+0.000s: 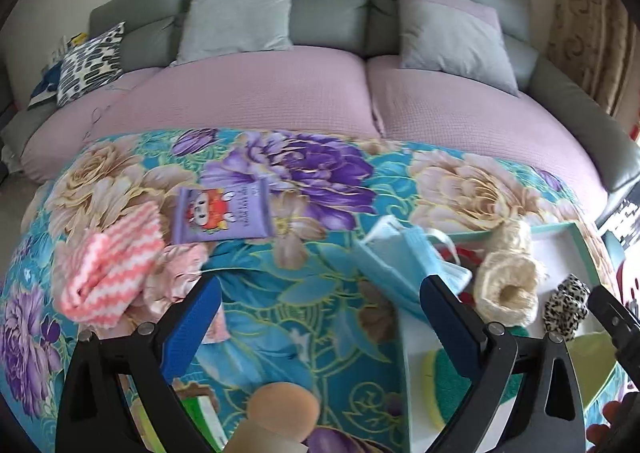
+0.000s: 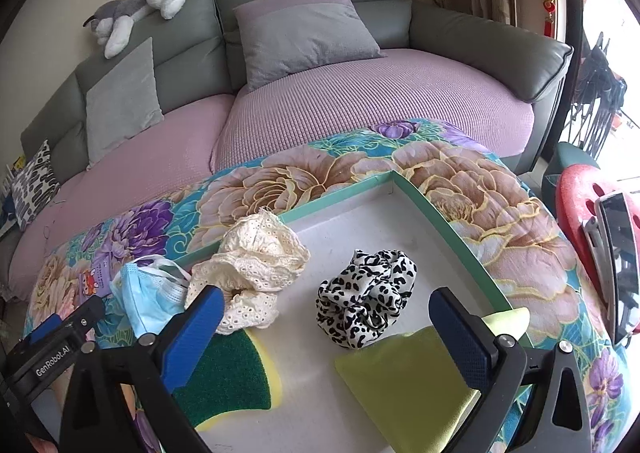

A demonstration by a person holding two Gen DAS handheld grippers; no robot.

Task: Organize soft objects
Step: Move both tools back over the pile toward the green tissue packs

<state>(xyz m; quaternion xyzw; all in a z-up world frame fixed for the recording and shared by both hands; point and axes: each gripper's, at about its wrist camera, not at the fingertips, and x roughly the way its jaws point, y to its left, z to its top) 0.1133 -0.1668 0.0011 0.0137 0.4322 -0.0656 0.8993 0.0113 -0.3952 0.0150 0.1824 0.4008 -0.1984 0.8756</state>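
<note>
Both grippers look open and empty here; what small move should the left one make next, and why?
Probably the left gripper should ease left toward the pink striped cloth, which lies outside the tray on the floral blanket. The scrunchie, sponge and lace piece already sit in the tray.

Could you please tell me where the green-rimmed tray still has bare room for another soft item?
The shallow green-rimmed white tray is bare at its far corner, beyond the black-and-white leopard-print scrunchie. The near part is crowded: cream lace cloth, green-and-yellow scouring sponge, yellow-green cloth.
</note>
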